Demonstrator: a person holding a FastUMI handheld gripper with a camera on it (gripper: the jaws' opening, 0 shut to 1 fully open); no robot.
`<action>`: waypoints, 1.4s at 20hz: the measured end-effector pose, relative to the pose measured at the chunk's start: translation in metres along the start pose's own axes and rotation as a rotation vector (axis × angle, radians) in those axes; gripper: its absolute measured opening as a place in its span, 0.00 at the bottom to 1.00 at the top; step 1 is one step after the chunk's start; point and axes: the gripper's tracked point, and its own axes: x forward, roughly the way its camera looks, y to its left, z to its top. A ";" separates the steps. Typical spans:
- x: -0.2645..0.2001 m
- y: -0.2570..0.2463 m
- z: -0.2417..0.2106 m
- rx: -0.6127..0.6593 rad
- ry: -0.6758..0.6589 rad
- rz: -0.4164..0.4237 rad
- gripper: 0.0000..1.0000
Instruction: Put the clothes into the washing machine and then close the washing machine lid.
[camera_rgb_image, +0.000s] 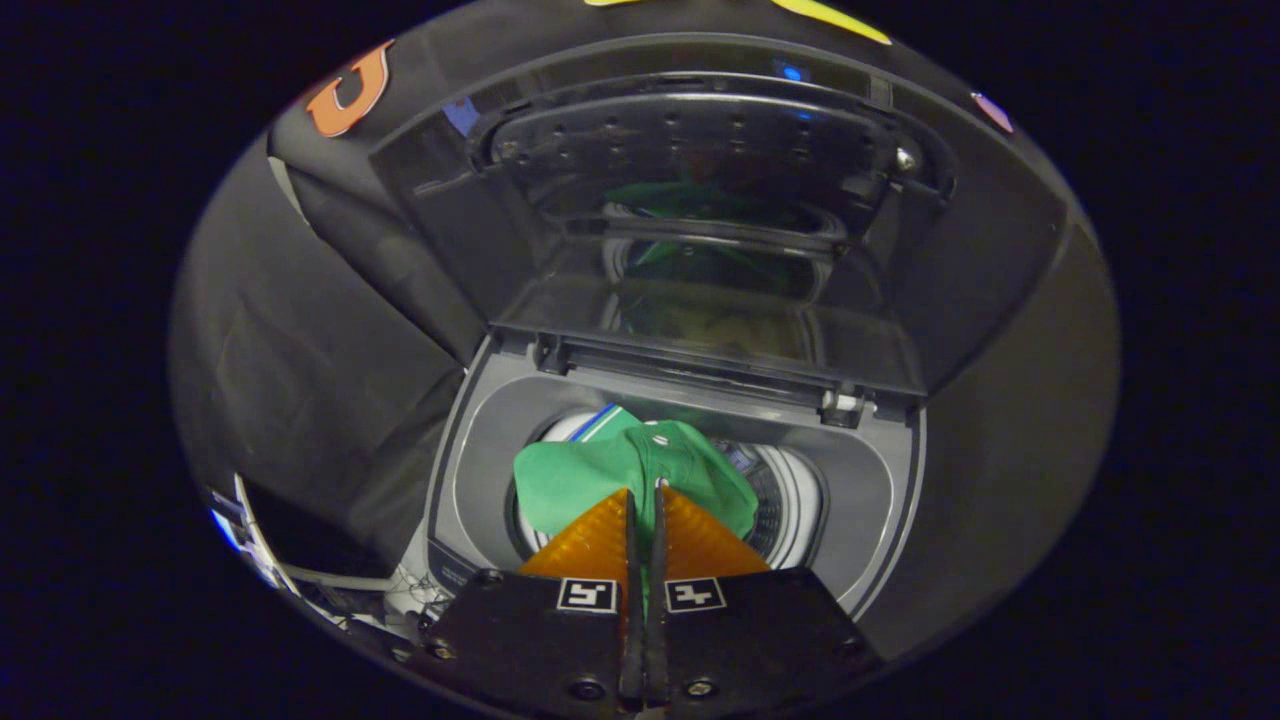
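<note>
The gripper view rides on the gripper (645, 495) and looks steeply down along its two fingers, from close above, into the washing machine (480, 420). The raised lid (700, 200) stands beyond the machine's opening, facing the camera; the booth wall lies behind the machine.

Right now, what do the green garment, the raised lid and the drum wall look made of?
Green garment, pinched by the gripper: soft woven or knit fabric, matte, folds and seams. Raised lid: probably glossy dark glass or plastic, since it reflects the drum and garment. Drum wall: likely shiny perforated metal.
</note>
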 end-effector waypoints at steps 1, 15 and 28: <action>0.000 0.000 0.000 0.006 0.008 -0.004 0.05; 0.016 -0.024 -0.014 0.033 0.056 -0.106 1.00; -0.060 0.014 0.025 -0.181 -0.173 -0.009 1.00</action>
